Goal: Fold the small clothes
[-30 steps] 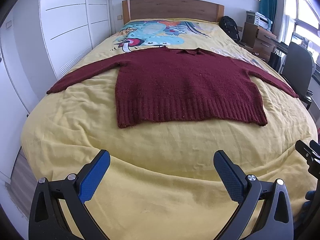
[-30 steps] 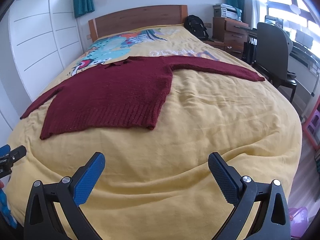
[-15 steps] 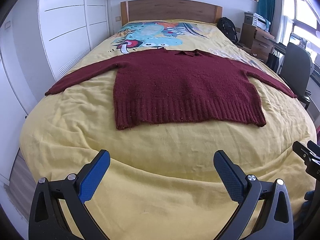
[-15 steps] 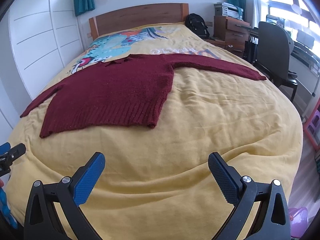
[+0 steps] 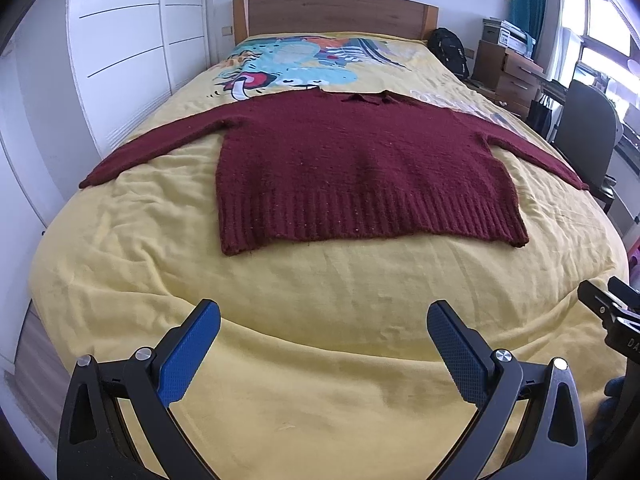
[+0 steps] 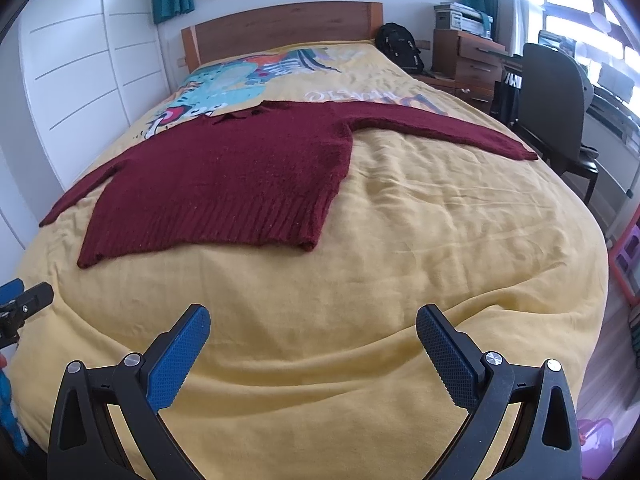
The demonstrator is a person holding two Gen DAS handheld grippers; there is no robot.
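Left wrist: chair point(image 5: 586, 128) beside bed point(image 5: 320, 280).

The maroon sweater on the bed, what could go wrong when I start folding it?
The sweater lies flat, both sleeves spread; the right sleeve ends near the bed's edge and might slide off. The yellow bedspread is loose and wrinkled, so the open left gripper or right gripper could pinch it too.

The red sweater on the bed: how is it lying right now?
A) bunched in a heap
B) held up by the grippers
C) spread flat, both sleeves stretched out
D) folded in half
C: the sweater lies flat on the yellow bedspread, a sleeve reaching toward each side, with both grippers open and short of it.
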